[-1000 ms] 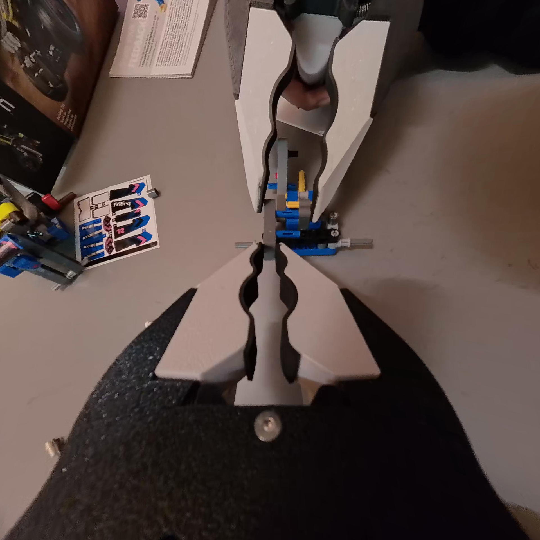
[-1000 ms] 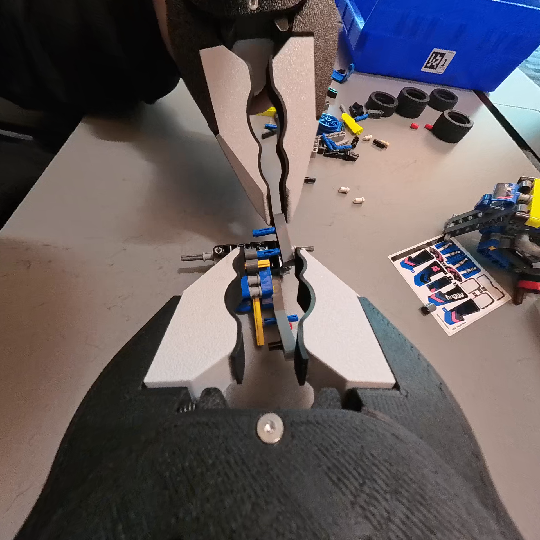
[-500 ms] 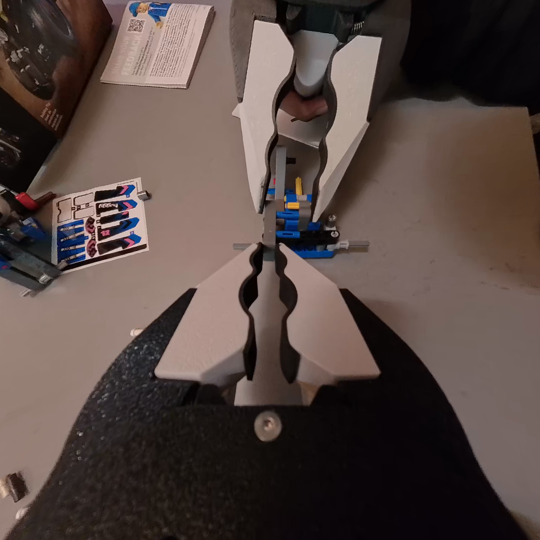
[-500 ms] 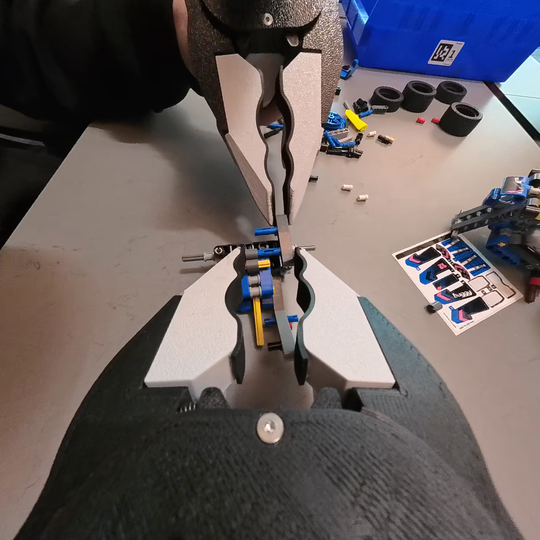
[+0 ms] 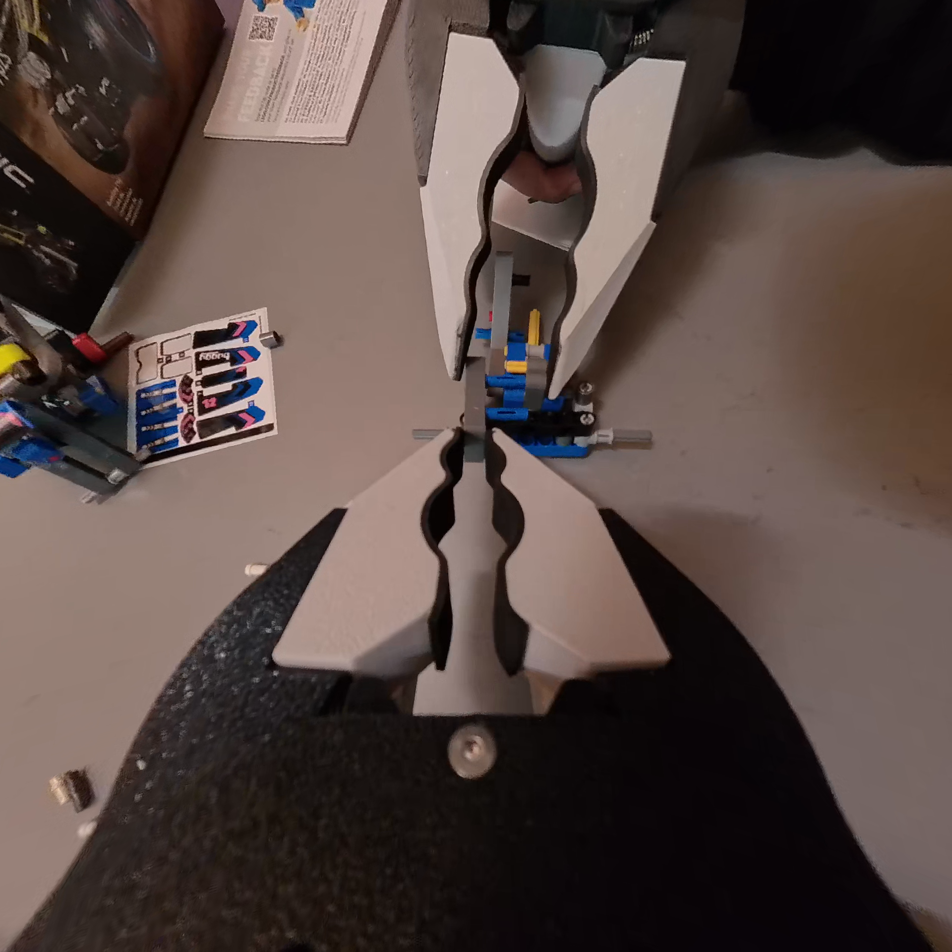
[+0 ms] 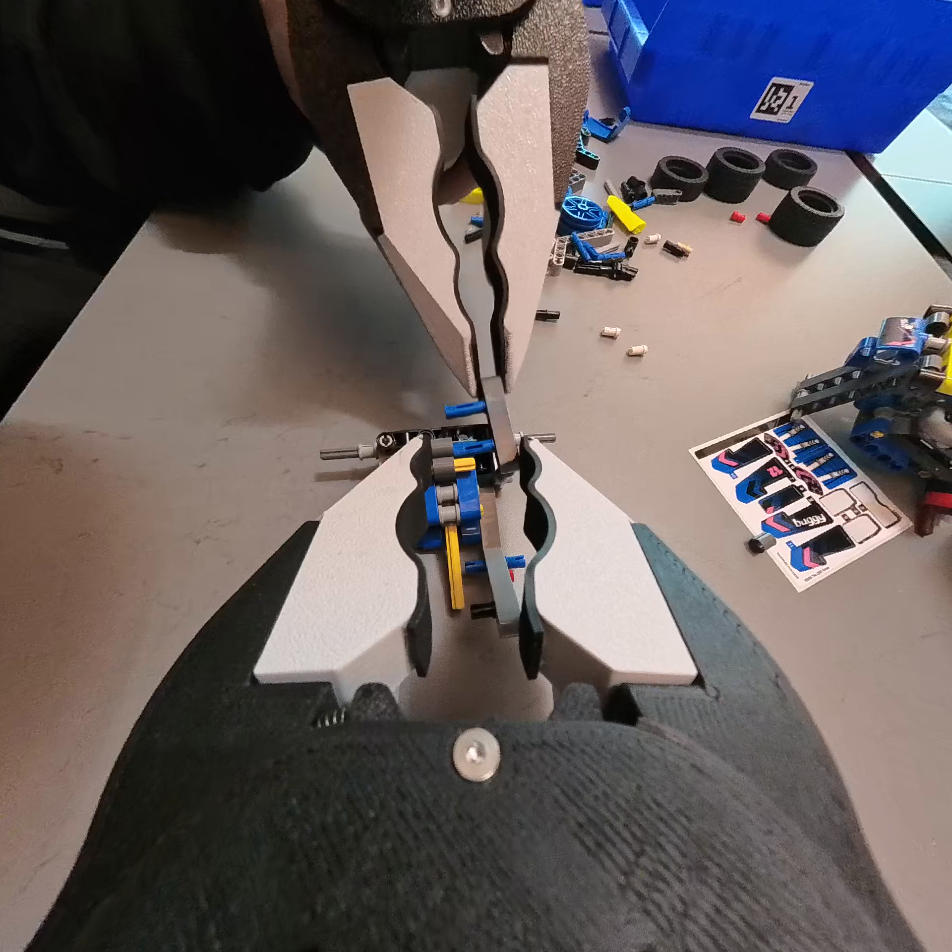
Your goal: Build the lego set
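Observation:
A small blue, grey and yellow lego assembly with a black beam and a grey axle sits on the table between my right gripper's fingers. My right gripper is shut on it from both sides. A long grey beam stands against the assembly's side, on blue pins. My left gripper is shut on the near end of that beam and faces the right gripper tip to tip. In the right wrist view the left gripper comes down from above. The assembly also shows in the left wrist view.
A sticker sheet and a partly built blue buggy lie to the right. Several black tyres, loose parts and a blue bin are at the back. A booklet and the set's box show in the left wrist view. Left and right tips are no more than a few centimetres apart. The partly built blue buggy is about equally far from each gripper, around 20 centimetres. The left camera catches it too, in the left wrist view.
Both grippers keep their hold on the beam and the assembly. The left gripper has swayed slightly sideways and back; the assembly has stayed in place.

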Available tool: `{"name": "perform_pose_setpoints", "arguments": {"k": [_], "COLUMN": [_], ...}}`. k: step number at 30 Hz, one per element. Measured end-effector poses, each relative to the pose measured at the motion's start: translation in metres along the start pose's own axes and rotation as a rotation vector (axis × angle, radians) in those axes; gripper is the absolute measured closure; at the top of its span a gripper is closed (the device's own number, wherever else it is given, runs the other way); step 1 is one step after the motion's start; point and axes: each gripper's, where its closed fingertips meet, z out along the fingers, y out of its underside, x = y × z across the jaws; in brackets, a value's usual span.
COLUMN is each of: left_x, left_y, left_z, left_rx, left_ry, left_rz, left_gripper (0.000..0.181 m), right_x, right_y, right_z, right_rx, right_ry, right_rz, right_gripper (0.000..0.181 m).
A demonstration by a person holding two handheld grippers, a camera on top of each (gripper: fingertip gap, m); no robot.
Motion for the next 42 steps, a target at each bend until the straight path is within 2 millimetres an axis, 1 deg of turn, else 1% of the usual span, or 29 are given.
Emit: {"name": "perform_pose_setpoints", "arguments": {"k": [4,7,9,12,15,21,23,29,34,42], "left_x": [0.0003,0.0023,0.0021,0.0017,0.001,0.0002,0.0001,-0.0007,0.0008,0.0023], "left_y": [0.0,0.0001,0.0012,0.0013,0.0006,-0.007,-0.0069,-0.0037,-0.0027,0.0027], "left_z": [-0.0002,-0.0011,-0.0003,-0.0002,-0.0007,-0.0047,-0.0046,-0.003,-0.0025,0.001], "left_rx": [0.012,0.027,0.028,0.024,0.024,0.052,0.067,0.123,0.108,0.106], "left_ry": [0.014,0.071,0.083,0.067,0.062,-0.006,-0.012,-0.002,0.002,0.04], "left_rz": [0.0,-0.073,-0.081,-0.021,0.002,0.136,0.152,0.137,0.124,0.008], "left_gripper": [0.177,0.177,0.177,0.177,0.177,0.177,0.177,0.177,0.177,0.177], "right_x": [-0.0003,-0.0018,-0.0018,-0.0019,-0.0017,-0.0007,-0.0007,-0.0011,-0.0028,-0.0041], "right_y": [-0.0001,-0.0001,-0.0001,-0.0002,-0.0001,-0.0008,-0.001,-0.001,-0.0006,-0.0006], "right_z": [0.0001,0.0002,0.0003,0.0001,0.0003,-0.0004,-0.0005,0.0,0.0002,0.0011], "right_rx": [0.001,0.001,0.0,0.001,0.0,0.005,0.006,0.005,0.002,-0.001], "right_ry": [0.002,-0.006,-0.005,-0.003,-0.003,0.015,0.019,0.023,0.014,0.007], "right_rz": [-0.006,-0.011,-0.012,-0.015,-0.014,-0.02,-0.024,-0.032,-0.032,-0.016], "right_gripper": [0.149,0.15,0.15,0.15,0.151,0.151,0.151,0.151,0.151,0.151]}}
